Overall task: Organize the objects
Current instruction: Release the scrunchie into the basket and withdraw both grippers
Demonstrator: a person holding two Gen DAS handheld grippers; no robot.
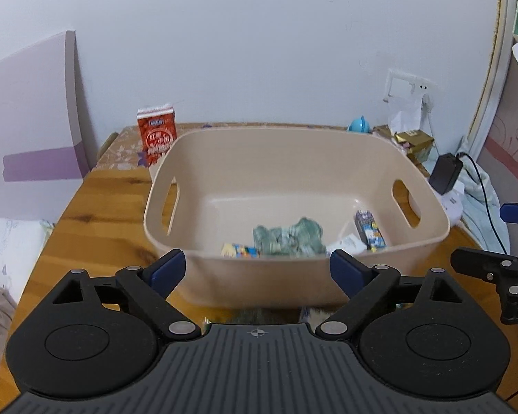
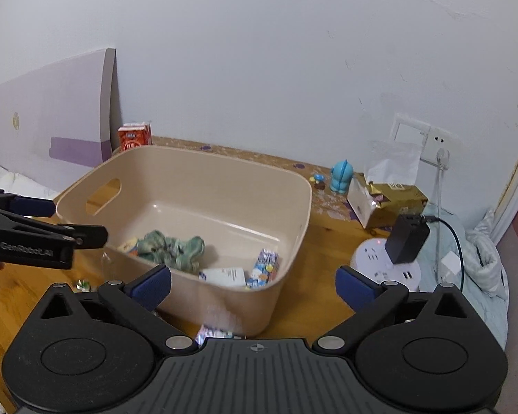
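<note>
A beige plastic bin [image 1: 197, 158] [image 2: 293, 227] stands on the wooden table. Inside lie a crumpled green cloth [image 1: 288, 238] [image 2: 171, 246], a small blue-purple carton [image 1: 369, 229] [image 2: 266, 269], a white card [image 2: 224, 276] and a small colourful packet [image 1: 240, 251]. My left gripper [image 1: 257, 270] is open and empty, just in front of the bin's near wall; it also shows at the left in the right wrist view [image 2: 65, 233]. My right gripper [image 2: 253, 284] is open and empty at the bin's near right corner. Small items [image 2: 217, 333] lie on the table under it, mostly hidden.
A red carton [image 1: 157, 134] stands behind the bin at the left. A blue figurine [image 2: 342, 176], a gold box [image 2: 393, 203], a white power strip [image 2: 386, 262] with a black adapter [image 2: 409, 238] and cables sit at the right. A lilac board [image 2: 51, 124] leans left.
</note>
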